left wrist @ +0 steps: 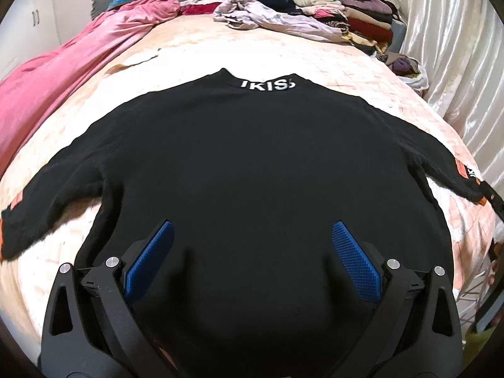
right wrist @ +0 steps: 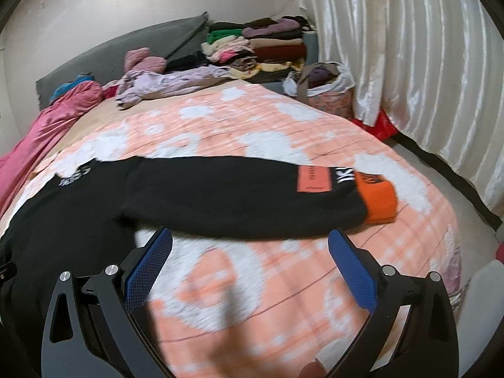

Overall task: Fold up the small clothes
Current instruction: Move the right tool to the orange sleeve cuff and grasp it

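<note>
A black sweater point(left wrist: 252, 157) lies flat on the bed point(right wrist: 252, 119) with both sleeves spread out to the sides. One sleeve has an orange cuff point(right wrist: 378, 200). The left hand-held gripper point(left wrist: 252, 236) hangs over the sweater's lower part, wide apart and holding nothing. The right hand-held gripper point(right wrist: 249, 245) is wide too, just near that sleeve. A pile of clothes point(left wrist: 340, 15) sits at the far end of the bed.

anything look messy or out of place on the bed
The black sweater lies flat with sleeves spread, nothing wrong there. The odd bit is the crumpled lilac garment lying loose beside the neat folded stack.
</note>
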